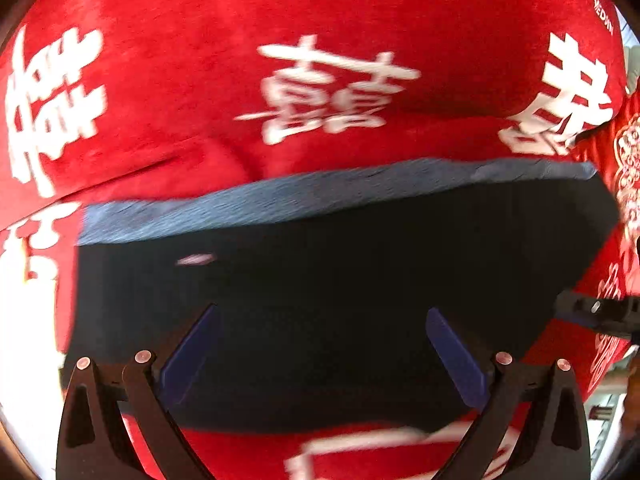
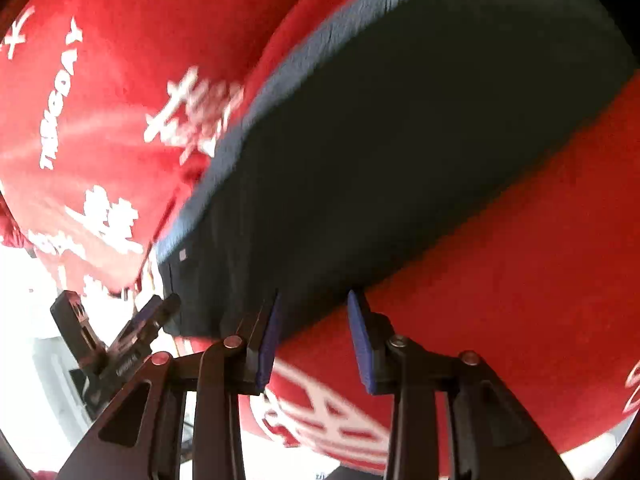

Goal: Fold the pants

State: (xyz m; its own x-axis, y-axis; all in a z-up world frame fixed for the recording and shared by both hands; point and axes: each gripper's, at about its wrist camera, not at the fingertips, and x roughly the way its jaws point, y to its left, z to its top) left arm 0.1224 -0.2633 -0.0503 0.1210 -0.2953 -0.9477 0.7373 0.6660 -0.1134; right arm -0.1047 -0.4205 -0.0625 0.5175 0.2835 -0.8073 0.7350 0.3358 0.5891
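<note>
Left tongs [image 1: 320, 344]: angled steeply down over the pants, blue pads spread wide, nothing between them.
Right tongs [image 2: 314, 336]: tilted down at the pants' near edge, pads partly apart, not pinching the fabric.
Pants [image 1: 340, 300]: dark navy, folded flat on the red cloth, a lighter blue band along the far edge.
Writing: white Chinese characters [image 1: 332, 92]; "HAPPY" partly readable at an edge.
Surface: red cloth [image 1: 280, 8], slightly wrinkled, covering the tabletop; a bright room beyond, blurred.

One pair of pants [image 1: 340, 300], one red cloth [image 1: 200, 20], two grippers.
</note>
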